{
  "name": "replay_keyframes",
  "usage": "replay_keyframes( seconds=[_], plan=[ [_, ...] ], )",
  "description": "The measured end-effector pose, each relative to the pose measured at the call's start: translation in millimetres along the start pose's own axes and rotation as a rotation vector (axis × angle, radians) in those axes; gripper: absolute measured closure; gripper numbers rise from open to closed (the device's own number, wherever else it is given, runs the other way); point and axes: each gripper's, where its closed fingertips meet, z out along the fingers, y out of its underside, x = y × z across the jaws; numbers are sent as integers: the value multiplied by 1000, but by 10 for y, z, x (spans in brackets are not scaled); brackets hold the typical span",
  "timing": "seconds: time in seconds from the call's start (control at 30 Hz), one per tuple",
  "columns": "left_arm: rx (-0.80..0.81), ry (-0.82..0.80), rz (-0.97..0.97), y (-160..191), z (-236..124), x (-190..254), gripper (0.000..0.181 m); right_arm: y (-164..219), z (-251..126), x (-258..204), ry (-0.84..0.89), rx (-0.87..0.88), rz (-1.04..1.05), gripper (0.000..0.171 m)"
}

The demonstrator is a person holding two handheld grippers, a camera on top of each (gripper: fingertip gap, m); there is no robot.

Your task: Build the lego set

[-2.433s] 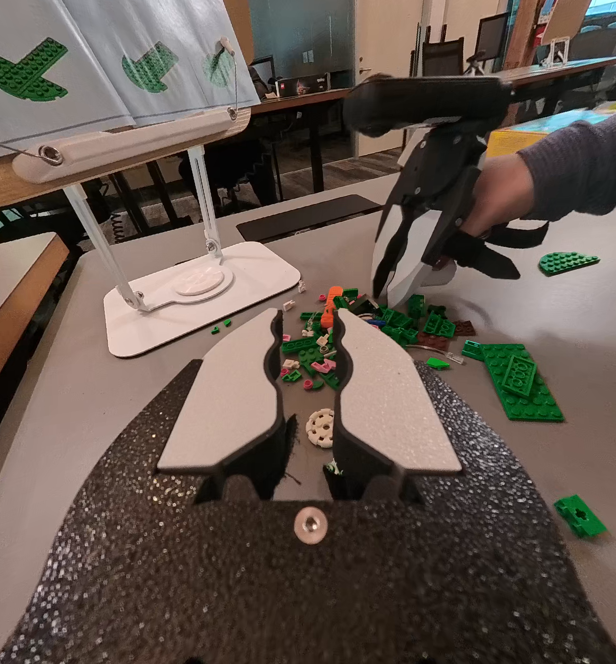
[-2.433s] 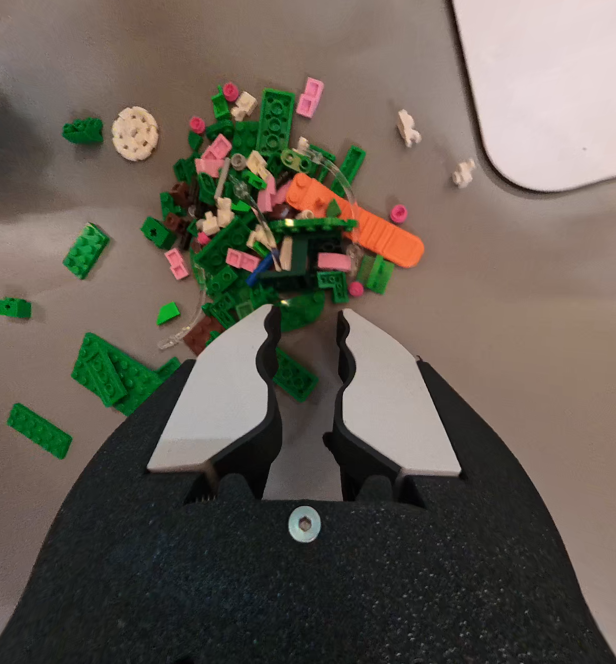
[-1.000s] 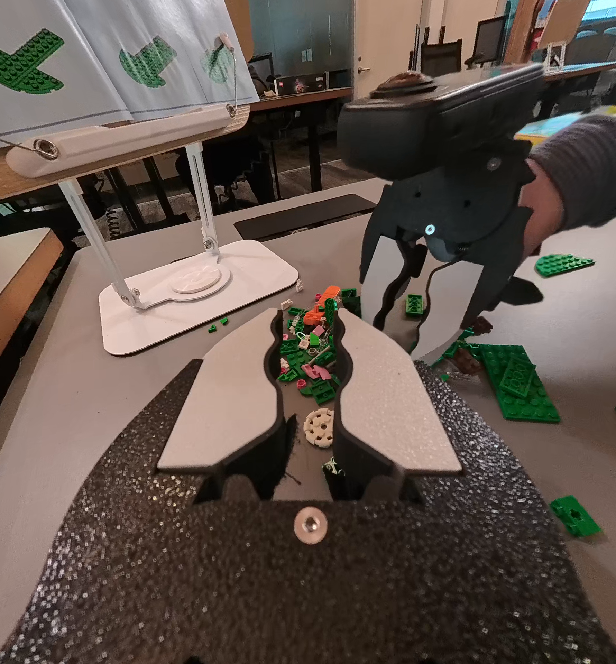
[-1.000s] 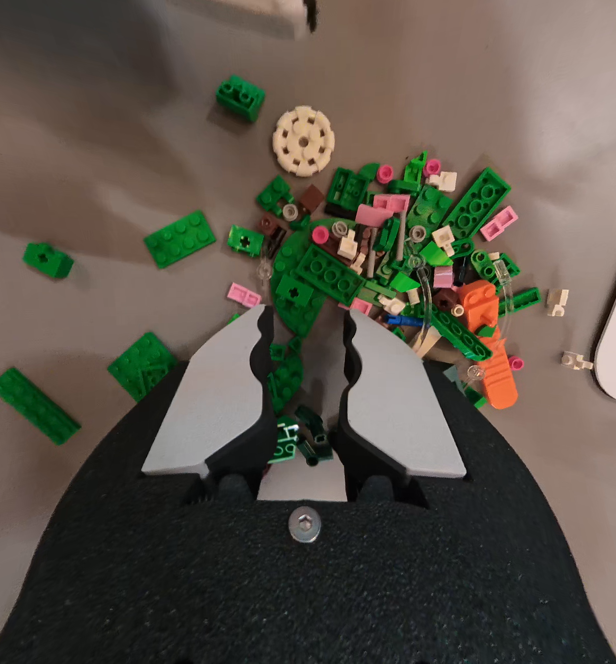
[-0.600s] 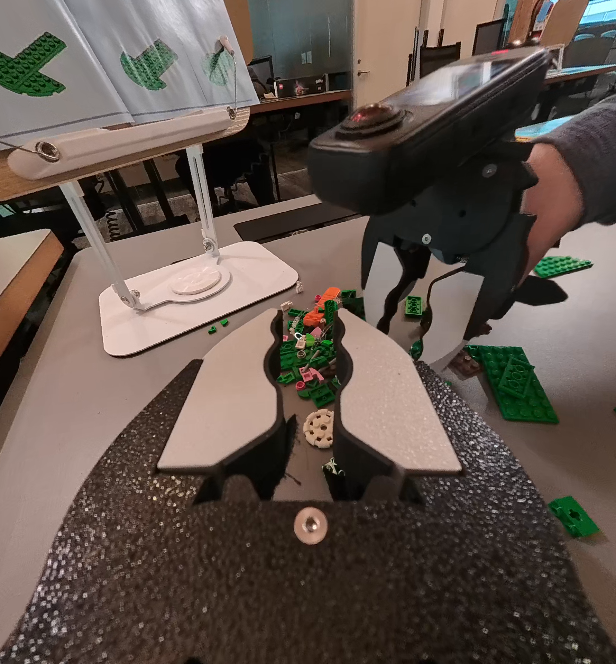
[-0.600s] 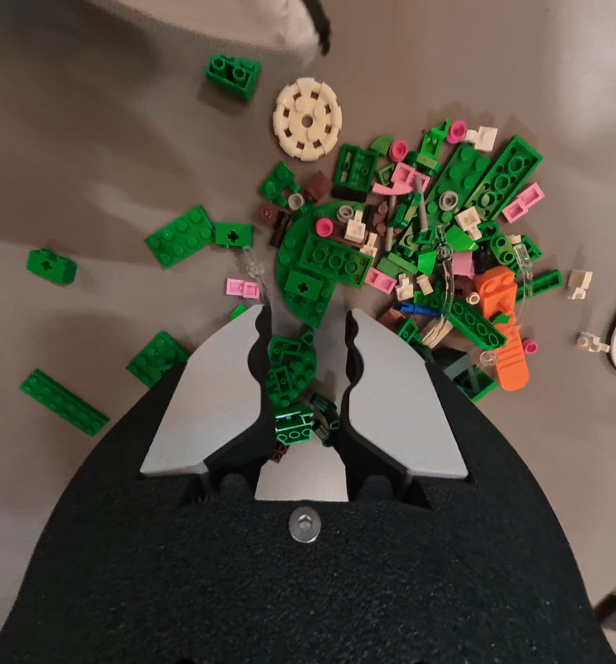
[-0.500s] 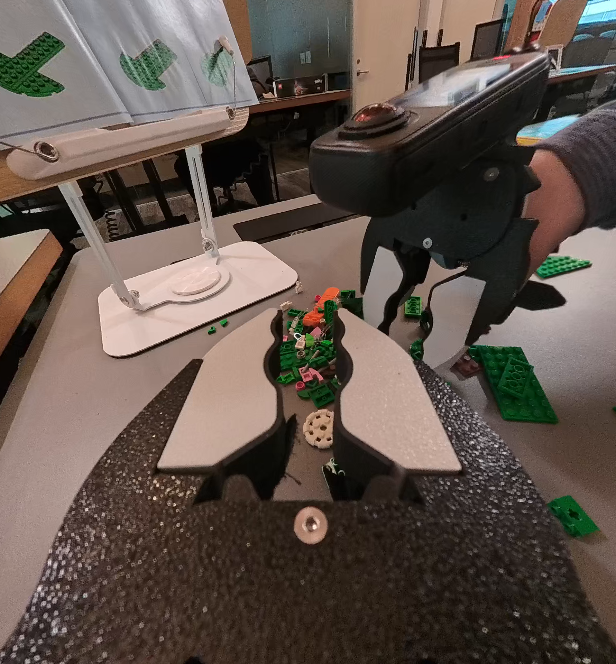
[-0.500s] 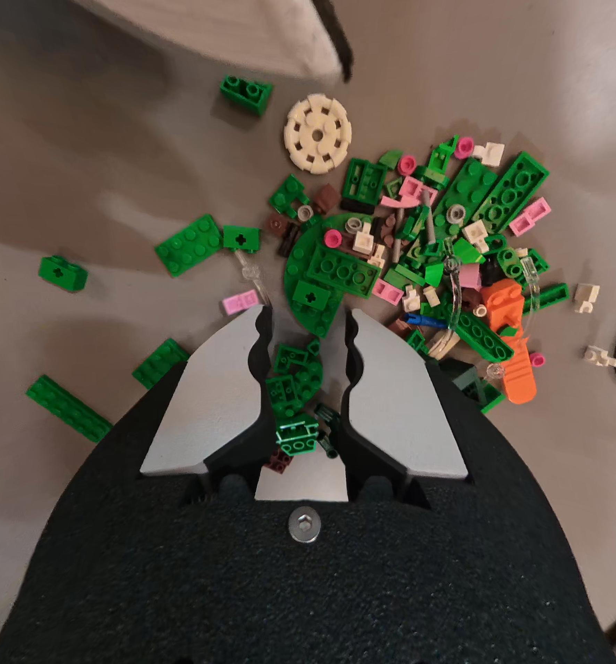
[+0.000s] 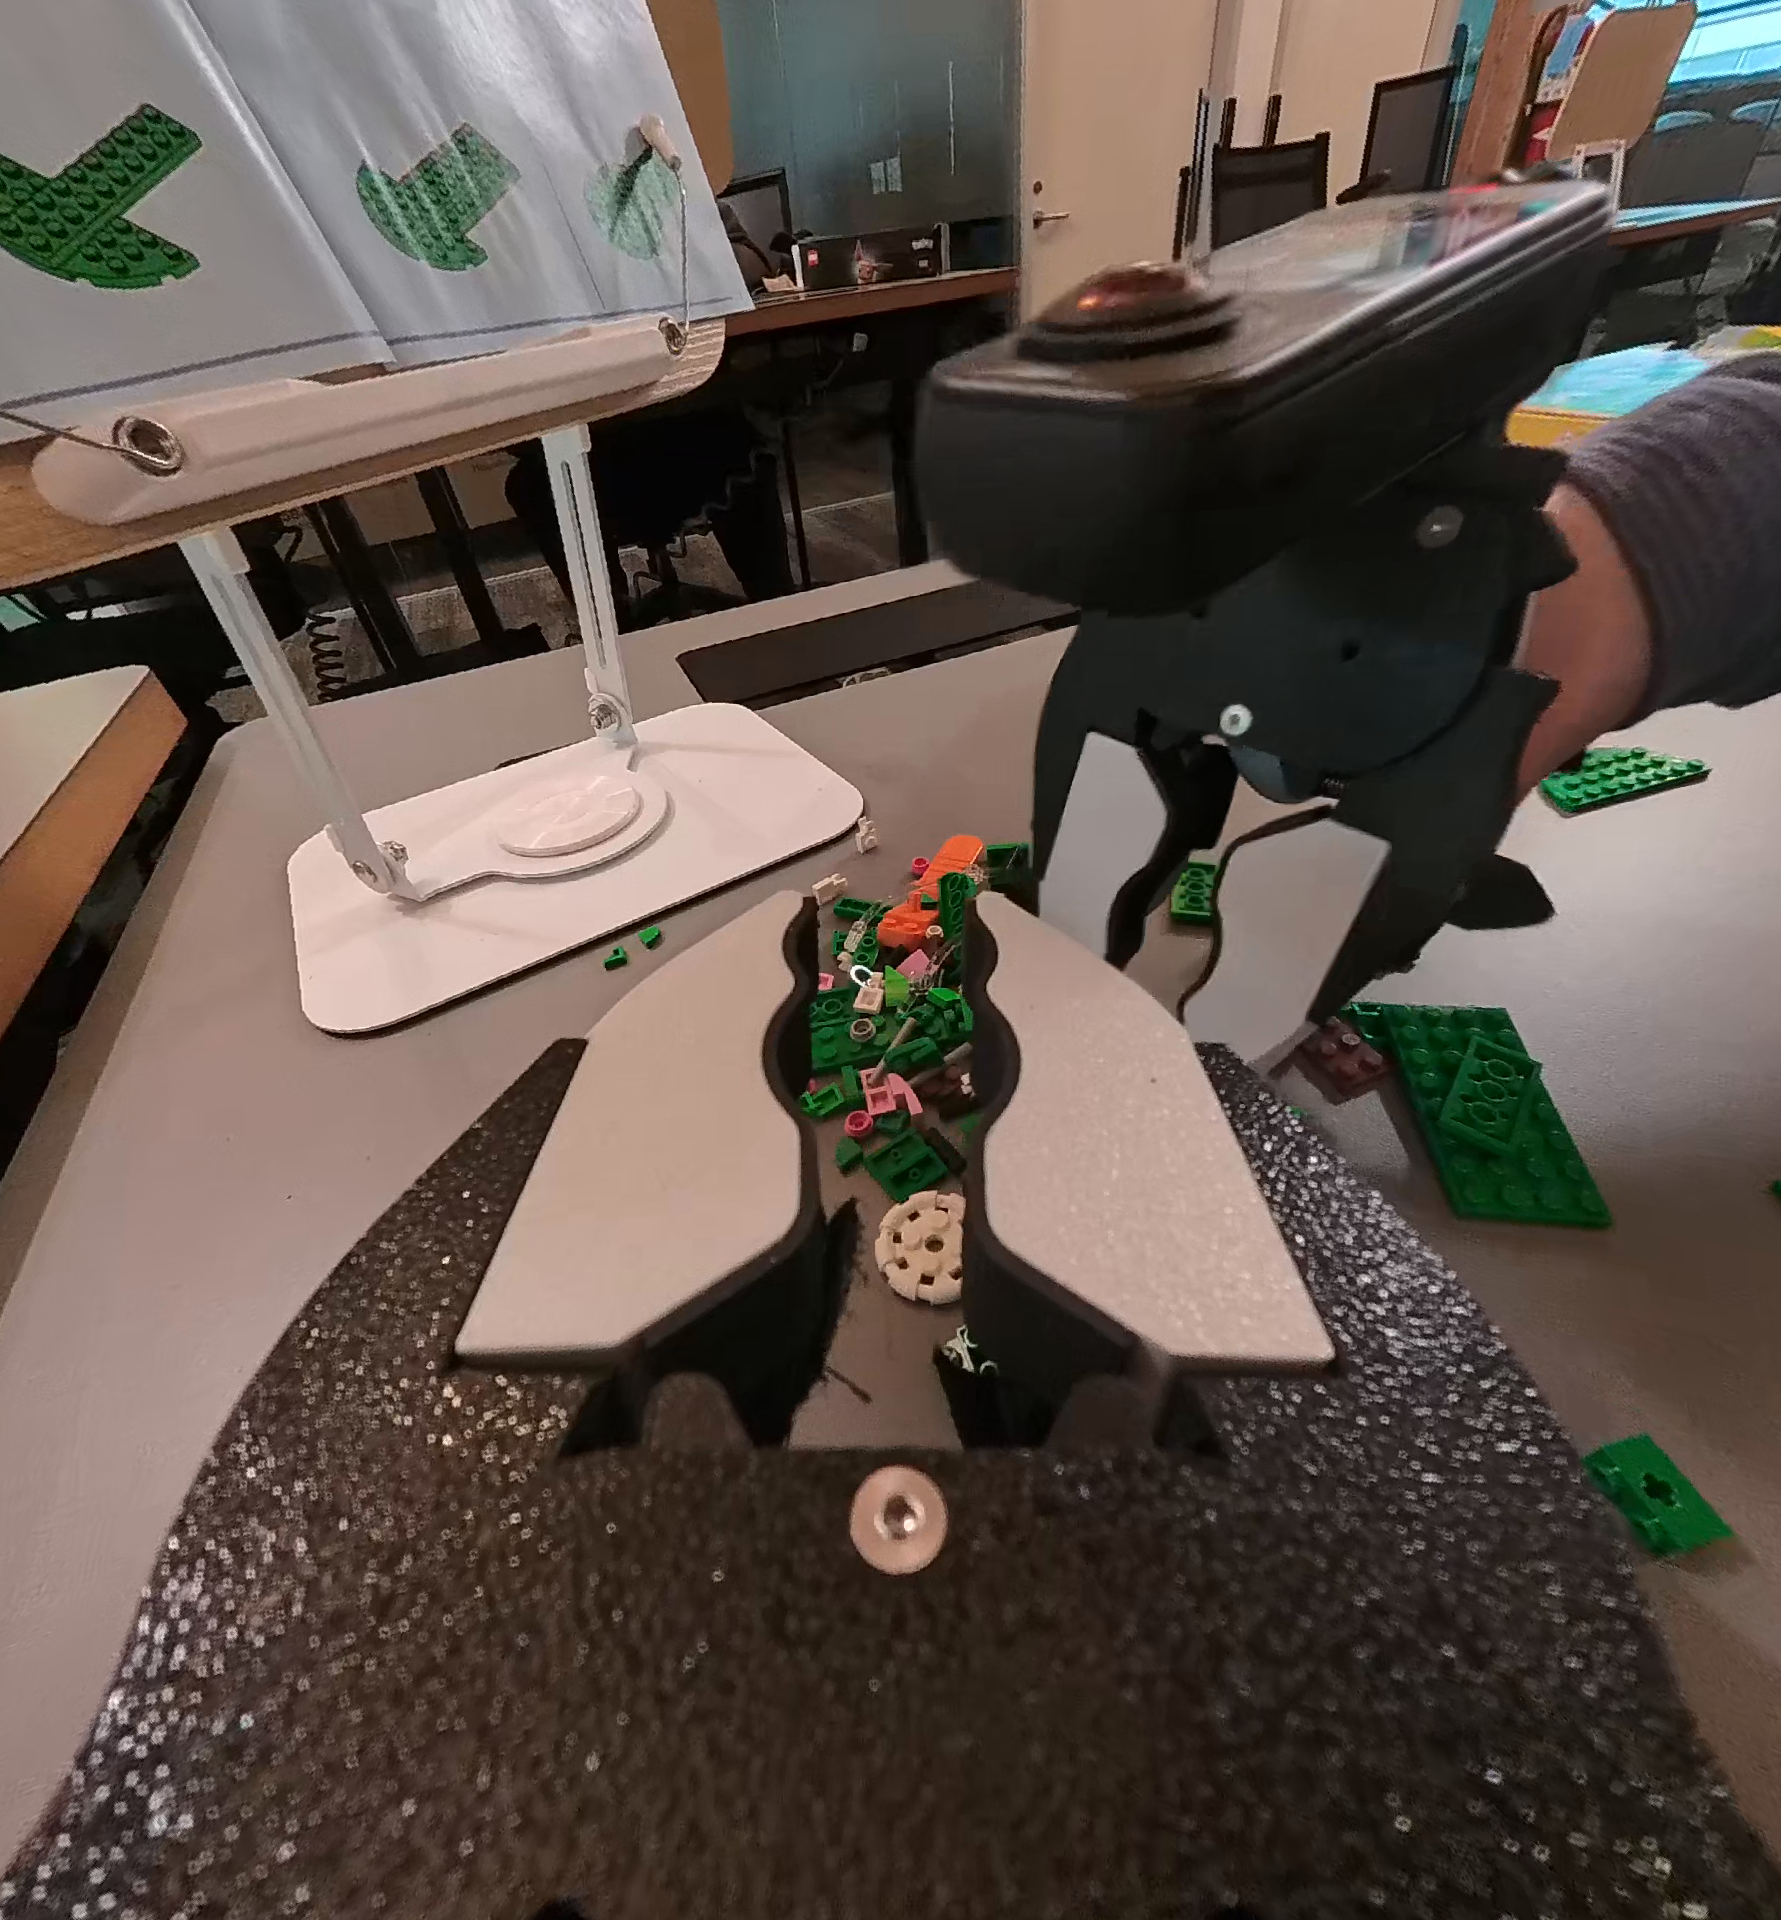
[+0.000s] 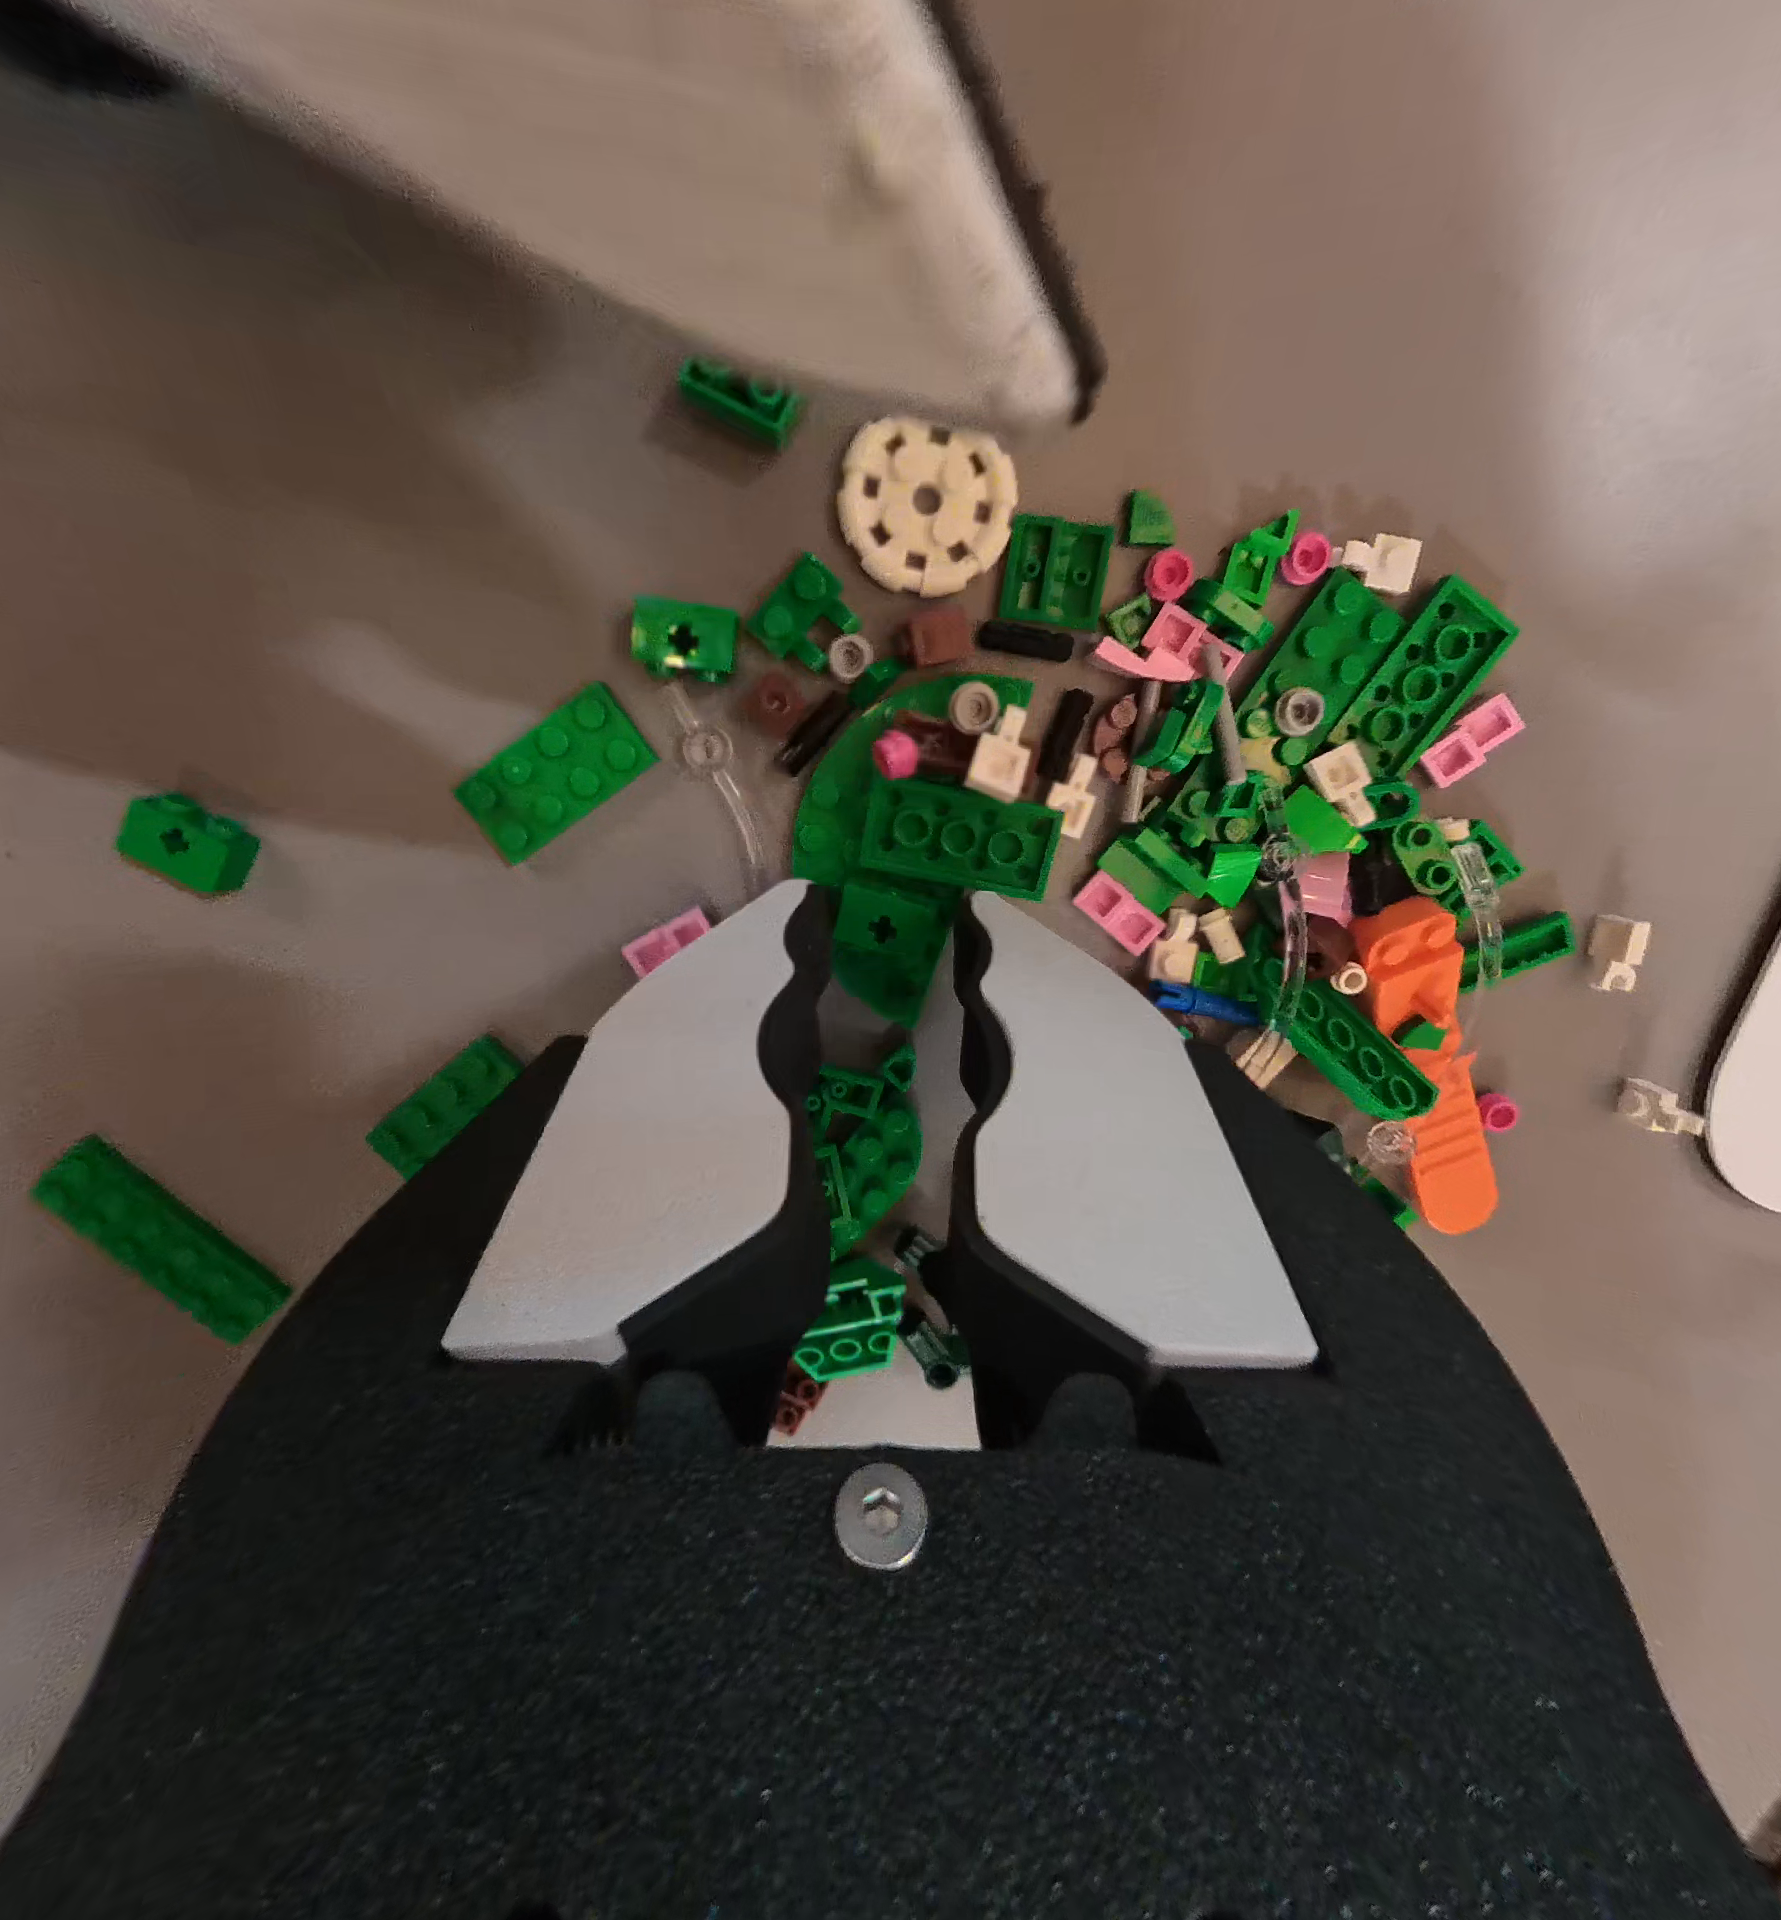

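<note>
A pile of small Lego pieces (image 10: 1229, 790), mostly green with pink, cream and brown, lies on the grey table (image 10: 294, 623). It also shows between my left fingers in the left wrist view (image 9: 891, 1049). My right gripper (image 10: 886, 899) points down at the pile's near edge, jaws partly closed but apart. Its tips straddle a green rounded plate (image 10: 834, 769) that carries a small green brick (image 10: 881, 930). Another rounded green plate (image 10: 870, 1143) lies between its fingers. My left gripper (image 9: 891, 914) is open and empty above the table. The right gripper (image 9: 1218, 997) stands just beyond it.
A cream round piece (image 10: 925, 504) and an orange brick separator (image 10: 1426, 1039) lie at the pile's edges. A white stand base (image 9: 553, 873) holds the instruction booklet (image 9: 294, 177) at the left. A large green plate assembly (image 9: 1478, 1122) and loose green bricks (image 9: 1655, 1501) lie to the right. Across from one pair of fingers to the other is roughly 11 cm.
My right gripper swung round over the pile and came closer to the left one; its jaws narrowed around the green rounded plate. My left gripper has hardly moved.
</note>
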Motion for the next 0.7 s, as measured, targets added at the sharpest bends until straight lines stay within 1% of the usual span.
replay_keyframes(
  seconds=[0.2, 0.37, 0.43, 0.5, 0.57, 0.6, 0.67, 0.7],
  plan=[
    [3, 3, -11, 0, -4, -4, 156, 102, -39, -114, 1, 31, -64, 149],
    [-2, 13, -13, 11, 4, 12, 156, 170, -113, -197, 51, 71, -144, 149],
    [-4, 29, -18, 17, 10, 33, 156, 170, -180, -167, 143, 94, -222, 150],
    [-18, 84, -38, 44, 31, 107, 154, 176, -266, -94, 280, 90, -337, 150],
    [-54, 192, -95, 106, 72, 254, 146, 165, -344, -49, 398, 88, -444, 150],
    [-84, 253, -135, 152, 91, 339, 138, 161, -369, -43, 436, 91, -480, 150],
    [-158, 320, -193, 264, 127, 437, 126, 147, -405, -41, 493, 106, -529, 150],
    [-182, 342, -202, 302, 132, 475, 124, 135, -424, -45, 516, 118, -551, 149]
  ],
)
